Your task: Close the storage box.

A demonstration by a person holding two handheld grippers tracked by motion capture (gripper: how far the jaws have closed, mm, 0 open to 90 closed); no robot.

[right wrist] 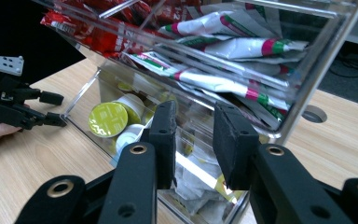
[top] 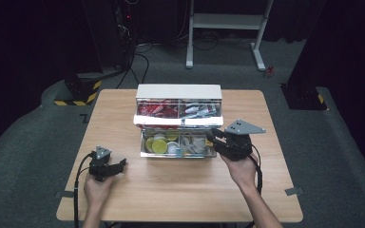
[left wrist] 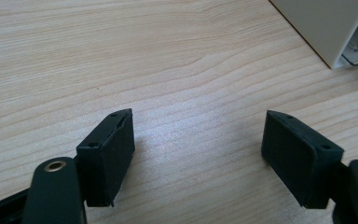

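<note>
A white-topped clear organizer stands mid-table. Its upper tier holds red packets and white sachets. The lower drawer is pulled out, with yellow-green capsules on its left and tea bags on its right. My right gripper hovers over the drawer's tea-bag side, jaws a narrow gap apart with nothing held. My left gripper rests open on bare wood, left of the drawer.
The wooden table has free room in front of and beside the organizer, whose white corner shows in the left gripper view. Beyond the table's far edge are grey floor, a white frame and a yellow-striped stand base.
</note>
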